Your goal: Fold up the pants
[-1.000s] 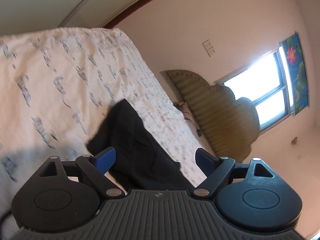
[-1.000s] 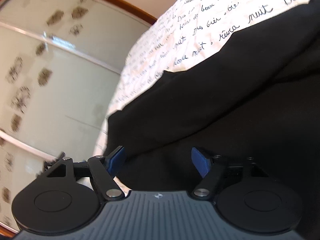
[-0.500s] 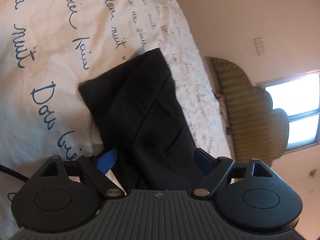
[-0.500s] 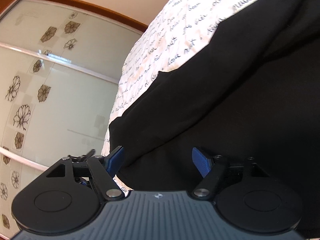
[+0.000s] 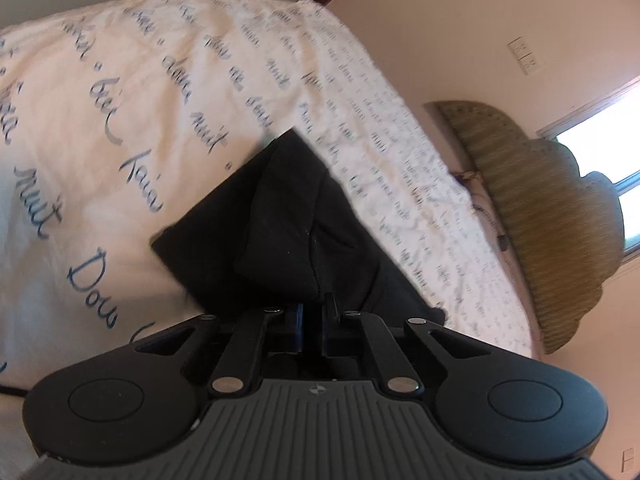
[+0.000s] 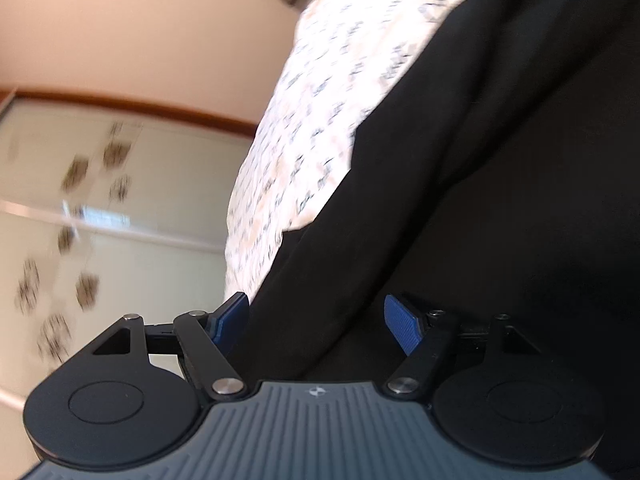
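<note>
The right gripper [image 6: 316, 322], jaws apart, sits over black pants [image 6: 480, 220] on a script-printed bedsheet [image 6: 320, 120].

The pants [image 5: 288, 232] are black, of plain matte cloth, and lie on a white bedspread [image 5: 120, 128] printed with blue script. In the left wrist view one narrow end stretches away across the bed, its square edge farthest off, a fold of cloth with a stitched seam raised near the camera. In the right wrist view the pants [image 6: 500, 200] fill the right side in long soft creases.
</note>
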A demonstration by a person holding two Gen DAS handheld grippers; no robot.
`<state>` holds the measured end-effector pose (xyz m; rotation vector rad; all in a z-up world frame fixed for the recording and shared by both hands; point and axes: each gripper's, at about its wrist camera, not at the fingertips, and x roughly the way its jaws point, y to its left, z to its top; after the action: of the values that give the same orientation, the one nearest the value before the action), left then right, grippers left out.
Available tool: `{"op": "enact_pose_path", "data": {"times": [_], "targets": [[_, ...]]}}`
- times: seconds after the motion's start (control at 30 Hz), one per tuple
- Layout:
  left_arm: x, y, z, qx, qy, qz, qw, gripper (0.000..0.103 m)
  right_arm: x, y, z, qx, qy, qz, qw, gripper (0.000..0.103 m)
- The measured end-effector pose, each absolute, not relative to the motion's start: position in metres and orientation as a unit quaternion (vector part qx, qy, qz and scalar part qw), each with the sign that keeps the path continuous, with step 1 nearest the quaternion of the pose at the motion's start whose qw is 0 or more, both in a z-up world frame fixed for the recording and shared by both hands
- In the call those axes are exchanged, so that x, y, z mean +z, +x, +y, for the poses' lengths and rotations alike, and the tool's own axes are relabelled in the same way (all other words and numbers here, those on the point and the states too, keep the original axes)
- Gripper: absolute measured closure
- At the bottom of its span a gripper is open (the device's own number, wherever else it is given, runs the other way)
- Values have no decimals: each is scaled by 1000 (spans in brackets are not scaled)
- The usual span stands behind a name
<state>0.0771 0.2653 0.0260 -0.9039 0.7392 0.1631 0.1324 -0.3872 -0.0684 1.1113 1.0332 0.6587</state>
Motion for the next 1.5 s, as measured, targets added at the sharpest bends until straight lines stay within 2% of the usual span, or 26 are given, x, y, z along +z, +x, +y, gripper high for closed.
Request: {"op": "enact_pose_path", "data": {"times": [0.2, 0.37, 0.4, 0.47, 0.53, 0.57, 0.67, 0.9, 1.1, 1.17, 1.27, 1.33, 1.4, 1.5], "targets": [[56, 78, 268, 38, -434, 328, 838, 96, -68, 137, -375, 271, 500, 460, 682, 28], [61, 78, 271, 32, -440, 330, 835, 96, -72, 145, -364, 252, 513, 449, 687, 30], [61, 79, 272, 33, -438, 332, 835, 96, -71, 146, -362, 254, 517, 445, 686, 49], [57, 80, 273, 35, -439, 338, 832, 96, -70, 147, -360, 255, 516, 432, 694, 75], [53, 80, 276, 36, -441, 341, 829, 96, -73, 151, -357, 235, 500, 449, 702, 76], [51, 80, 278, 37, -443, 343, 828, 96, -76, 151, -357, 225, 499, 452, 705, 91], [44, 80, 281, 41, -445, 351, 823, 96, -80, 148, -360, 209, 489, 449, 718, 99], [46, 68, 306, 17, -449, 355, 820, 94, -30, 90, -376, 260, 481, 401, 735, 99], [-8, 78, 324, 49, -470, 416, 777, 94, -83, 53, -373, 223, 466, 480, 709, 100], [-5, 79, 324, 52, -470, 411, 780, 94, -80, 50, -370, 228, 467, 476, 710, 99], [21, 77, 323, 36, -446, 388, 806, 94, -45, 47, -373, 262, 457, 430, 733, 99], [25, 77, 323, 40, -437, 384, 812, 89, -35, 43, -373, 276, 454, 421, 736, 99], [14, 80, 319, 64, -421, 404, 810, 75, -47, 44, -370, 270, 437, 438, 737, 99], [-3, 77, 315, 77, -416, 405, 811, 73, -86, 50, -365, 242, 447, 478, 716, 100]]}}
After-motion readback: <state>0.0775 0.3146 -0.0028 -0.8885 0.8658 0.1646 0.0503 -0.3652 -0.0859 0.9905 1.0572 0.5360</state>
